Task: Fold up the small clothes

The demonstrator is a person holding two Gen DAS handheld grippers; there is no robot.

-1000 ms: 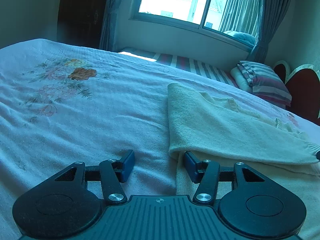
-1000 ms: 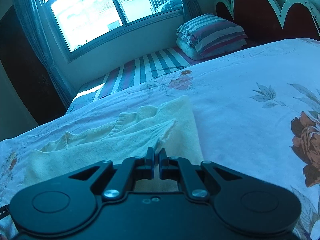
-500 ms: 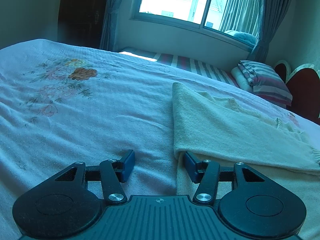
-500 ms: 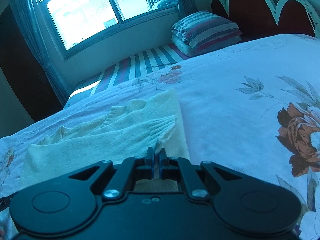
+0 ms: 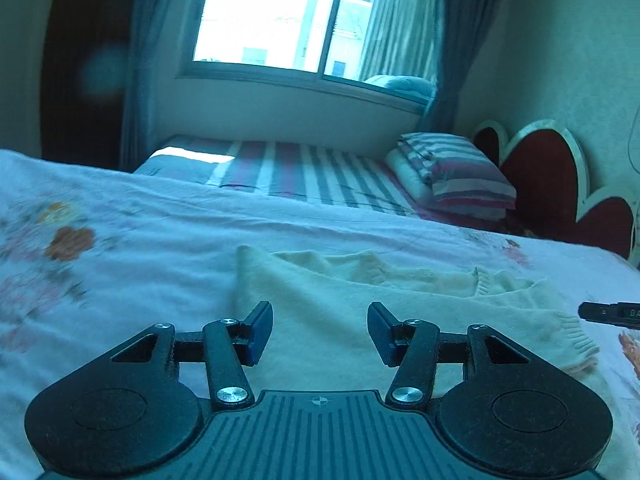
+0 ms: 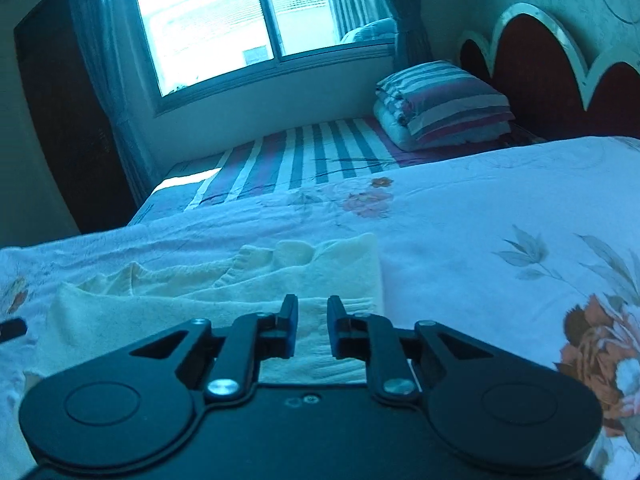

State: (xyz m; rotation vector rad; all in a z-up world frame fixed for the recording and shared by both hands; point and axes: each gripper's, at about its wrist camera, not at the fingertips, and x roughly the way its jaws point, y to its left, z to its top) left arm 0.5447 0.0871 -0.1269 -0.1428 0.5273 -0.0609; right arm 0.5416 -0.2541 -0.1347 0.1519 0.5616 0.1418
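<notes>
A cream knitted sweater [image 5: 360, 308] lies partly folded on the floral bedspread [image 5: 120, 248], its ribbed cuff [image 5: 572, 344] at the right. My left gripper [image 5: 320, 332] is open and empty, raised over the sweater's near left part. The sweater also shows in the right wrist view [image 6: 240, 292]. My right gripper [image 6: 312, 328] is open with a narrow gap, empty, above the sweater's near right edge. The right gripper's tip shows at the right edge of the left wrist view [image 5: 608, 314].
A striped sheet [image 5: 304, 172] lies beyond the bedspread, with a stack of folded striped bedding [image 5: 452, 176] by the red scalloped headboard [image 5: 552, 184]. A window [image 5: 304, 24] with curtains is behind. In the right wrist view the bedspread [image 6: 500, 240] spreads to the right.
My right gripper has opened and let go of the sweater's sleeve, which now lies flat. Both grippers have lifted and tilted up. My left gripper has moved right over the sweater.
</notes>
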